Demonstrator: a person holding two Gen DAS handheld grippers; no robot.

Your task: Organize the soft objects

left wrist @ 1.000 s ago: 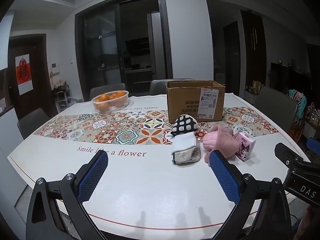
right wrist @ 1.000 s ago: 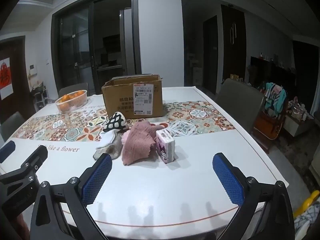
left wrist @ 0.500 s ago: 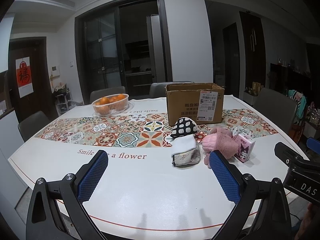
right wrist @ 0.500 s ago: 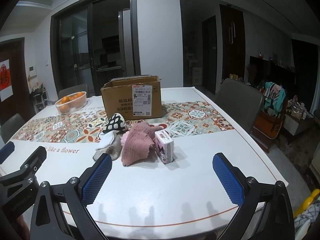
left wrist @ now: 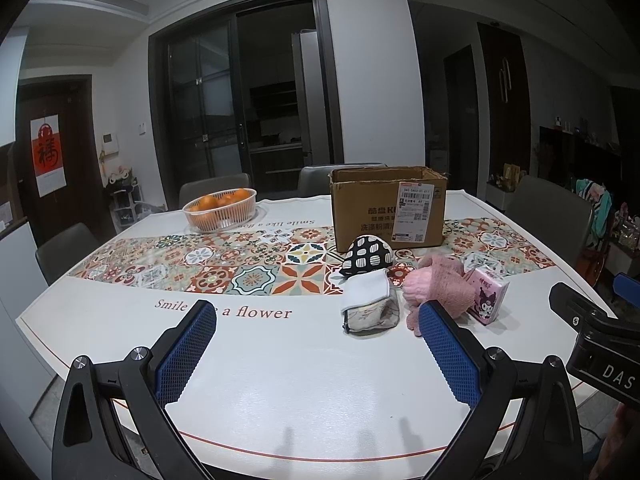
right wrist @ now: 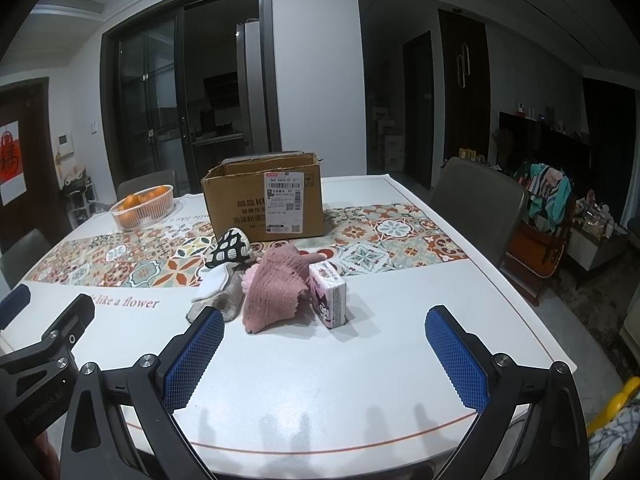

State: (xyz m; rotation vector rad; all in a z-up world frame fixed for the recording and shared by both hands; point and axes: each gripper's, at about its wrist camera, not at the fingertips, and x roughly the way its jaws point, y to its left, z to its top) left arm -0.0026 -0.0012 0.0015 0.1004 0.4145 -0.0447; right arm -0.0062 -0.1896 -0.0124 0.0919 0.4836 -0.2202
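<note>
**Plainly, nothing is in hand yet: a soft heap waits in front of the box**

Both tools hover over the near edge of the bench. The left gripper has its jaws spread wide and empty, and the right gripper is just the same.

The soft things lie bunched together just before the open cardboard box: a black-and-white patterned pouch nearest the box, a white and grey folded cloth in front of it, a pink knitted piece beside that, and a small pink tissue pack touching the knit's right edge.

All of it looks light and limp. I'd judge the knit will sag and trail if pinched at a corner, so a bite into its bunched middle seems safer. The tissue pack should squash a little; taking it across its narrow sides looks best. The basket of oranges sits well apart at the far left
</note>
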